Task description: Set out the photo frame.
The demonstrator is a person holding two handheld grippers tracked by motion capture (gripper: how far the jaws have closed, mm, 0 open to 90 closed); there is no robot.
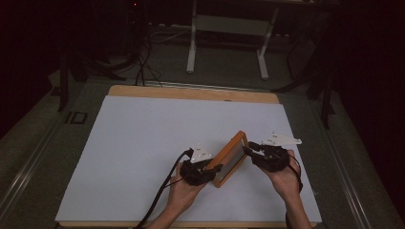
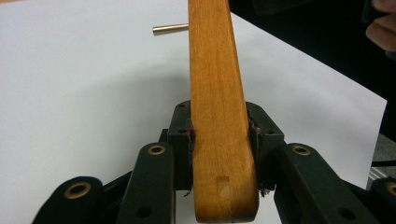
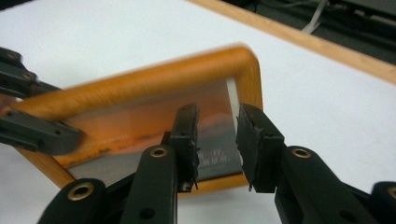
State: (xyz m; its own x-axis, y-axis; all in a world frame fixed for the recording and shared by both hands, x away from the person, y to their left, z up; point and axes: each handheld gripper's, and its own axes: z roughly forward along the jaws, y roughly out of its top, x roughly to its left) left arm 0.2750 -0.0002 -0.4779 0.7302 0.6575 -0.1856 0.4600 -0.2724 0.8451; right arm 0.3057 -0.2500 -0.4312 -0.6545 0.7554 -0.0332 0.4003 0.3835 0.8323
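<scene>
Wooden picture frame (image 1: 230,158) tilted, long axis diagonal, left gripper (image 1: 210,168) clamping its edge, right gripper (image 3: 217,140) apparently parted, gripping nothing.

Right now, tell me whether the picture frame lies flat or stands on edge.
On edge: the picture frame stands tilted off the white sheet, its wooden side clamped in the left gripper.

The left claw (image 1: 216,168) is clamped on the wooden frame's (image 1: 230,159) near end; the right claw (image 1: 248,149), jaws parted, sits at its far edge.
</scene>
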